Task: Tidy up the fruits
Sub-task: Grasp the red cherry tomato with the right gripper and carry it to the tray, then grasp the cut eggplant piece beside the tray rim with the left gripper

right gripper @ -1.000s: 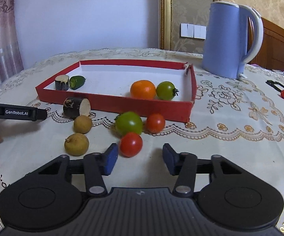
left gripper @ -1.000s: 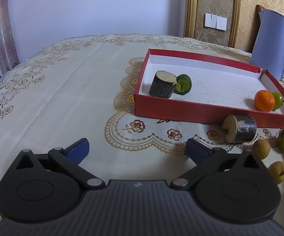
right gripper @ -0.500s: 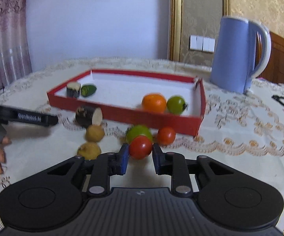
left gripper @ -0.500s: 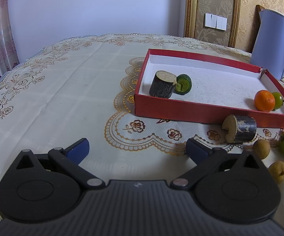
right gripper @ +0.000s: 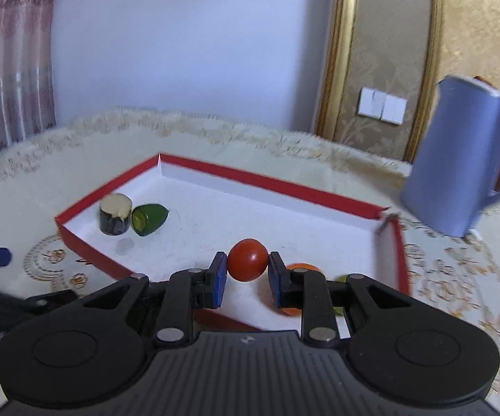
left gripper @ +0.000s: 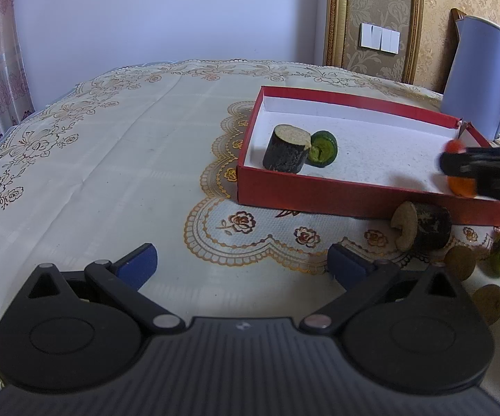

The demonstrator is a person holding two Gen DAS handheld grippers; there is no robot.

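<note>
The right tool (right gripper: 247, 274), clenched on a red tomato (right gripper: 248, 260), hangs over the red tray (right gripper: 267, 182) (near edge); best lowered before letting go, while the left tool (left gripper: 243, 263) gapes empty.

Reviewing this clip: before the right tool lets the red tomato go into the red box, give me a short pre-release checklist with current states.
1. Grip: right tool shut on the red tomato, pads on both sides: ok.
2. Tomato over the red box, not the tablecloth: ok.
3. Bare white floor ahead of the tomato: ok.
4. Orange fruit close under the right finger; contact on lowering: cannot tell.
5. Left tool open, holding nothing, outside the box: ok.
6. Blue kettle stands outside the box, clear of the drop spot: ok.
</note>
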